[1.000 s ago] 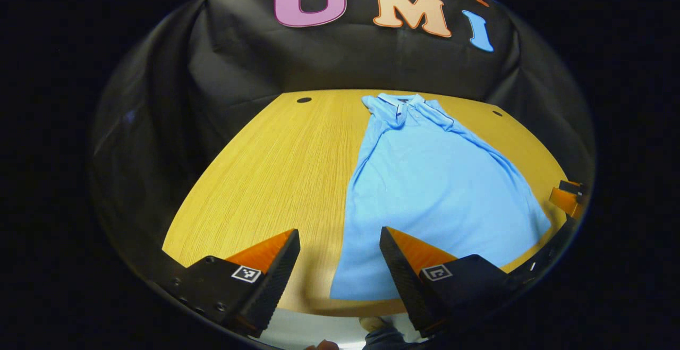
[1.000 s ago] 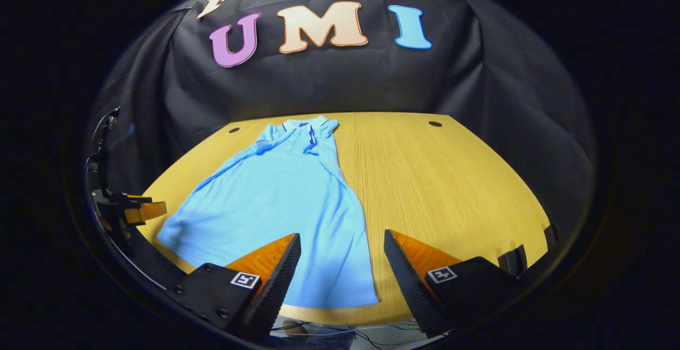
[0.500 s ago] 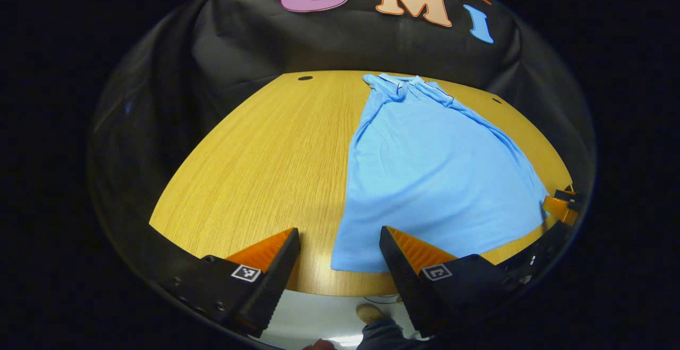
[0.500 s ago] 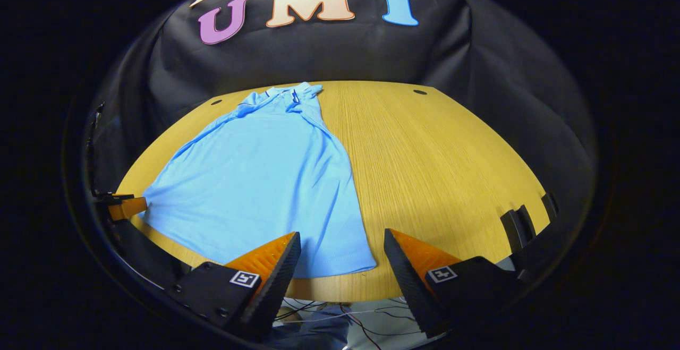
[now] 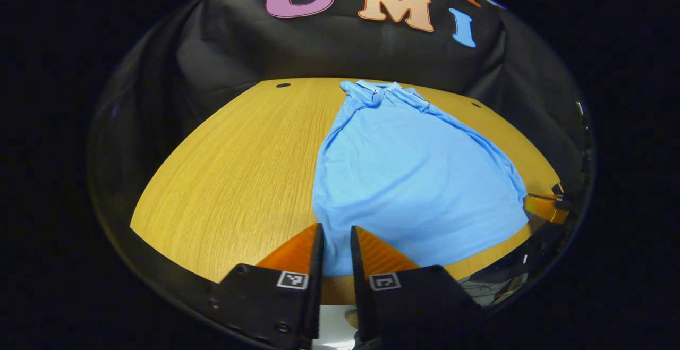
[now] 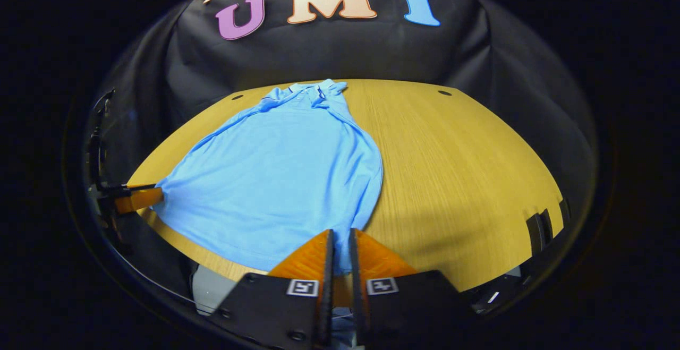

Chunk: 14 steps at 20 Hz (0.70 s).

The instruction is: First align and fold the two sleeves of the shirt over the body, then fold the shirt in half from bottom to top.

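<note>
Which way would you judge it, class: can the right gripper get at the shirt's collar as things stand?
Probably not at once. The right gripper is closed on the shirt's bottom hem, and the collar lies at the far end; bare table beside leaves a path once it lets go.

Right gripper [image 6: 340, 249] had its fingers nearly together, pinching the near hem corner of the blue shirt [image 6: 281, 169], which lay collar-far on the wooden bench [image 6: 457, 169], while the left gripper [image 6: 139, 199] met the shirt's opposite hem corner at the bench edge.
</note>
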Tool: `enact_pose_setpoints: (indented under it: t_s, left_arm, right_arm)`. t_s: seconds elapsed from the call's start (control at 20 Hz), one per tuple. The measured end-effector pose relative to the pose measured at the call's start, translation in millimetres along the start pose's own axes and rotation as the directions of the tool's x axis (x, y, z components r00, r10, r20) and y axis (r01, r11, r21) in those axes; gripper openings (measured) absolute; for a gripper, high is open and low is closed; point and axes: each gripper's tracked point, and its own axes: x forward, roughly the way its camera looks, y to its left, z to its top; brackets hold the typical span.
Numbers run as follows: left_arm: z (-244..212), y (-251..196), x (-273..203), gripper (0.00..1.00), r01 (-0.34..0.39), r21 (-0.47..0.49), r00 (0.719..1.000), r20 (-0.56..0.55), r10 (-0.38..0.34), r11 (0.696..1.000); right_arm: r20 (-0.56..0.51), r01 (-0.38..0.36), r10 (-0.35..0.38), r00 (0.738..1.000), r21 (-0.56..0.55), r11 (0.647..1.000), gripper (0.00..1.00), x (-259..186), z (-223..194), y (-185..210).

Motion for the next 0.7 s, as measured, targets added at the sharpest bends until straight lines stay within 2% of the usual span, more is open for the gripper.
enact_pose_setpoints:
  t_s: [0.1, 0.2, 0.35, 0.55, 0.7]
  left_arm:
    - [1, 0, 3, 0.00, -0.004, -0.094, 1.000, -0.007, 0.003, 0.996]
    - [0, 0, 3, 0.00, -0.007, -0.136, 0.998, -0.065, -0.002, 0.991]
    - [6, 0, 3, 0.00, -0.028, -0.116, 0.991, -0.131, 0.012, 0.993]
    - [39, -18, -5, 0.00, 0.018, -0.129, 0.995, -0.094, -0.030, 0.991]
    - [80, -27, -6, 0.00, 0.042, -0.109, 0.998, -0.034, -0.046, 0.993]
  right_arm:
    - [-0.014, -0.019, 0.020, 1.000, 0.033, 0.999, 0.02, 2, 0, 5]
    - [-0.031, -0.047, 0.049, 0.998, 0.068, 0.997, 0.03, 2, 1, 8]
    - [-0.016, -0.090, 0.091, 0.996, 0.070, 0.993, 0.03, -2, 14, 14]
    - [0.050, -0.132, 0.128, 0.991, 0.092, 0.987, 0.03, -9, 58, 21]
    - [0.107, -0.175, 0.164, 0.981, 0.104, 0.979, 0.03, -9, 101, 25]
